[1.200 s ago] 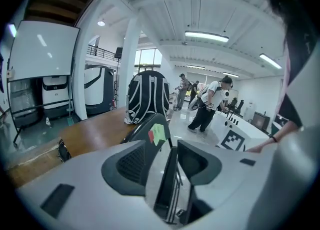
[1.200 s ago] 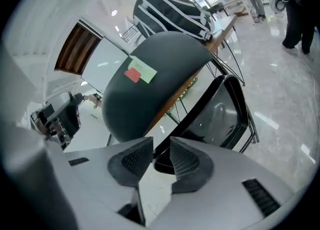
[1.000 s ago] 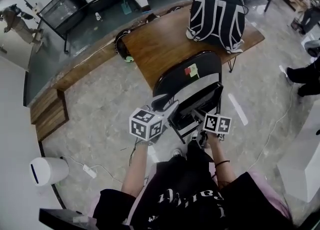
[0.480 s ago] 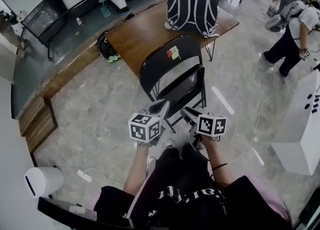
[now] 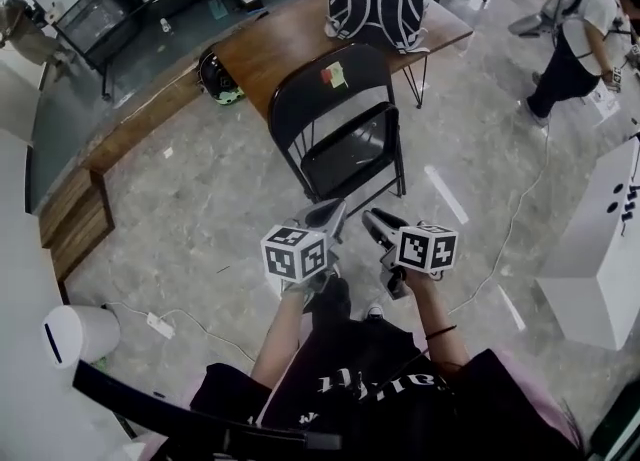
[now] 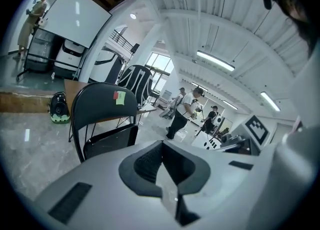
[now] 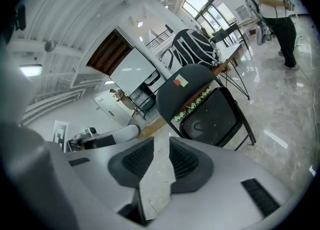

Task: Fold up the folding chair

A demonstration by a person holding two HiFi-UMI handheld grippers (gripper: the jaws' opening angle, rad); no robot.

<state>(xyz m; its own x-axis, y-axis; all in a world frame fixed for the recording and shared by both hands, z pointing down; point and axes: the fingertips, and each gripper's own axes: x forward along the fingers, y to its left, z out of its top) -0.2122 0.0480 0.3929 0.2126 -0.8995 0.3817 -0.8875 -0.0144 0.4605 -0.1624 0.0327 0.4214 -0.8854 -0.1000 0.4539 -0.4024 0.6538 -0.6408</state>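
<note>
Left gripper: The left gripper (image 5: 325,217) hung over the grey stone floor (image 5: 200,199). Its fingers were pressed together with nothing between them, and it was well apart from the chair.
Chair: The black metal folding chair (image 5: 340,99) stood on its own legs ahead of both grippers, just before the brown wooden table (image 5: 280,44). Its seat was tipped up close to the backrest, so it looked folded or nearly so, and neither gripper touched it.
Right gripper: The right gripper (image 5: 378,224) kept a narrow gap between its fingers and held nothing.
Tipping risk: Left unheld, the chair could have slid its feet on the smooth floor and dropped flat. It could also have sagged open if the seat was not fully home.
Contact risk: A nudge from the shut left tips could have knocked the frame against the table.
Cable risk: The thin white cable (image 5: 530,189) lying on the floor at the right could have snagged a foot or a chair leg.
</note>
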